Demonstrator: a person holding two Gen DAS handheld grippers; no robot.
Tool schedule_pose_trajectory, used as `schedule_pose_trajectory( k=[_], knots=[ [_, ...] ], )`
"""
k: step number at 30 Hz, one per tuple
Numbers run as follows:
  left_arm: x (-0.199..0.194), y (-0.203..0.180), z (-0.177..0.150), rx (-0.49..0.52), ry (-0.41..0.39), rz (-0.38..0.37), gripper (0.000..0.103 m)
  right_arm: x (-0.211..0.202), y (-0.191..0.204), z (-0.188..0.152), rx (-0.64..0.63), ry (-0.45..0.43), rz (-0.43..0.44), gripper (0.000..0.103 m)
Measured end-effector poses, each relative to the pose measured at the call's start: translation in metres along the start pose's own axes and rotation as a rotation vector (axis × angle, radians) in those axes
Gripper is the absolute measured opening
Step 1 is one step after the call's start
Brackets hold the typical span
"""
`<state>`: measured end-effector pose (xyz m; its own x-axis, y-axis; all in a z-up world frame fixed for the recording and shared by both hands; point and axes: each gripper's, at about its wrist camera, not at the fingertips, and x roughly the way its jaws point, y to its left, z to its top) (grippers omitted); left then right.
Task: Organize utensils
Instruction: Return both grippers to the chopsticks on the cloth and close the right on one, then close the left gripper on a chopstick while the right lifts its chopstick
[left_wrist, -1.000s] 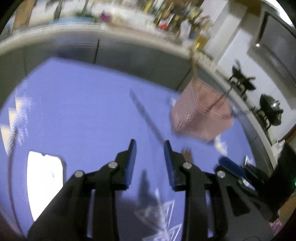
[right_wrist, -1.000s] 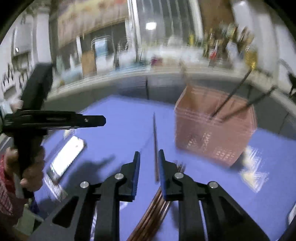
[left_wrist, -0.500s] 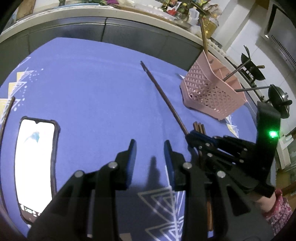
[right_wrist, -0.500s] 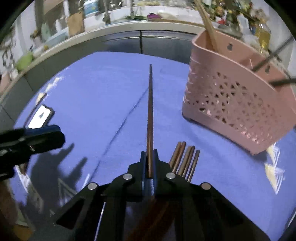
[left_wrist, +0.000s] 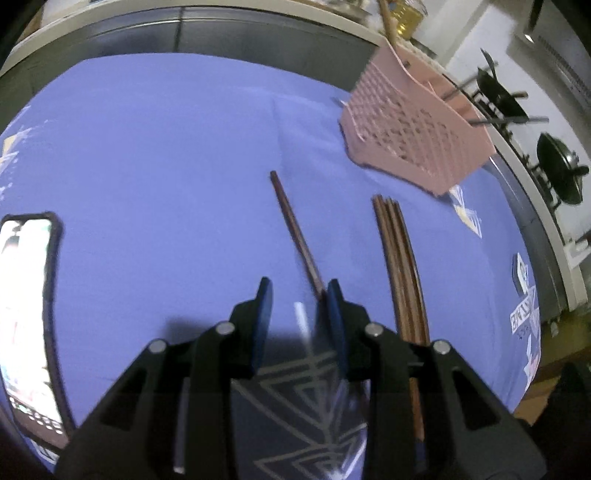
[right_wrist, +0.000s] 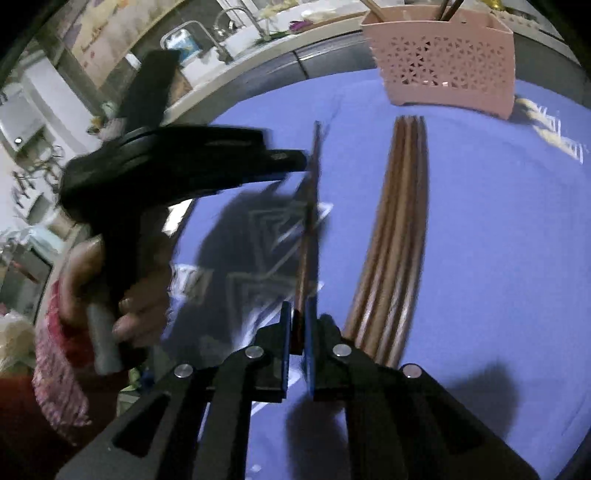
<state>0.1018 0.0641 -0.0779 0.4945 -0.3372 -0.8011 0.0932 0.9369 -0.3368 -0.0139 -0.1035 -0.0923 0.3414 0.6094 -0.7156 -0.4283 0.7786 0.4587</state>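
right gripper (right_wrist: 298, 332): clamped on chopstick (right_wrist: 309, 206), long axis toward 12 o'clock | left gripper (left_wrist: 297, 314): jaws apart, chopstick shaft at its right pad, nearer the tip | spare chopsticks (right_wrist: 395, 229) on cloth at 1 o'clock | pink holder (right_wrist: 443, 62) beyond, 1 o'clock

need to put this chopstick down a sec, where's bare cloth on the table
Bare purple cloth lies between the phone and the single chopstick, back toward the counter. It is crowded on the other side: the chopstick bundle and pink holder.
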Motion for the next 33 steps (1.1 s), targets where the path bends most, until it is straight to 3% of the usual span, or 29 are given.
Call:
schedule_pose_trajectory(
  k=[4,8,13,18,24,33],
  knots=[
    [0.004,-0.011,-0.002,0.028,0.005,0.008,0.030,-0.023,-0.017,0.006,0.062,-0.113,-0.029,0.012],
    [0.006,-0.020,-0.003,0.067,-0.010,0.058,0.030,-0.034,-0.037,0.015,0.110,-0.174,-0.123,0.022],
    [0.012,-0.032,0.000,0.109,-0.015,0.103,0.030,-0.025,-0.043,0.016,0.041,-0.118,-0.230,0.022],
    [0.014,-0.038,0.000,0.124,-0.017,0.113,0.030,-0.006,-0.037,0.015,-0.030,-0.067,-0.260,0.022],
    [0.010,-0.039,-0.003,0.125,-0.019,0.082,0.030,-0.001,-0.031,0.018,-0.119,-0.093,-0.360,0.022],
    [0.014,-0.050,-0.010,0.175,-0.017,0.126,0.030,0.009,-0.033,0.029,-0.136,-0.067,-0.376,0.022]
  ],
)
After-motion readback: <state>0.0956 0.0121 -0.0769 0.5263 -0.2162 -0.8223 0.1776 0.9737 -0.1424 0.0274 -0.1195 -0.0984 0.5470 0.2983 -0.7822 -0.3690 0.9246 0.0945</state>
